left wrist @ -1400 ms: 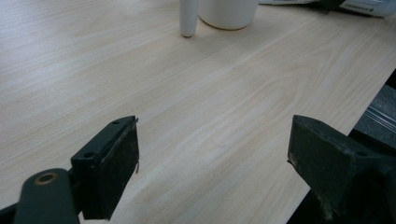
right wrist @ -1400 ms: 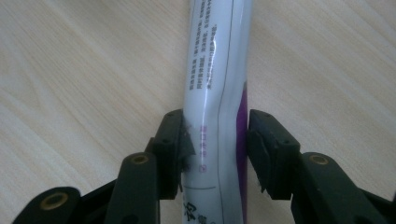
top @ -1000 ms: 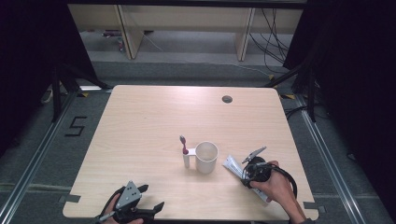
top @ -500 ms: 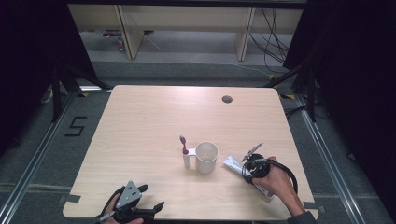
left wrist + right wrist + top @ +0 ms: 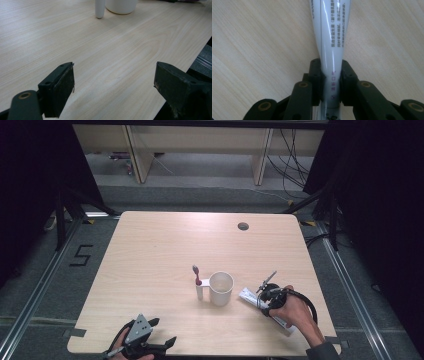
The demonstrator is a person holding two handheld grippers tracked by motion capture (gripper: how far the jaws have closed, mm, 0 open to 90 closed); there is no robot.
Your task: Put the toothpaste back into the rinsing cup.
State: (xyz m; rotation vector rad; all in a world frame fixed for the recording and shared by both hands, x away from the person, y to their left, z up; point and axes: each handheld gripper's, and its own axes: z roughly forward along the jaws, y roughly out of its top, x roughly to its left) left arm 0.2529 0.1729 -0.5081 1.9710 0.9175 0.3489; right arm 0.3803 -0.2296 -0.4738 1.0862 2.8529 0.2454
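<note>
The right gripper (image 5: 331, 83) pinches a white, glossy plastic toothpaste tube (image 5: 332, 37) printed with small text, its black fingers (image 5: 315, 75) having just closed onto the tube's flattened body from either side; the tube lies flat on the pale, wood-grained surface (image 5: 160, 250) near the right front corner, just right of a white, round, smooth-walled cup (image 5: 221, 288). In the high view the right gripper (image 5: 264, 298) sits over the middle of the tube (image 5: 247, 295), one end reaching toward the cup and the other running back under the person's hand toward the front edge. A pink-headed toothbrush (image 5: 196, 272) stands upright in a small white cylindrical holder (image 5: 200, 291) that appears to touch the cup's left side, though the view is too small to be sure. The left gripper (image 5: 162, 332) rests at the front edge of the surface, well apart from the cup, its matt black fingers (image 5: 61, 88) spread wide with nothing but bare wood between them. Broad open room lies across the far and left parts of the surface, up to a small dark round hole (image 5: 243, 226) near the far edge.
</note>
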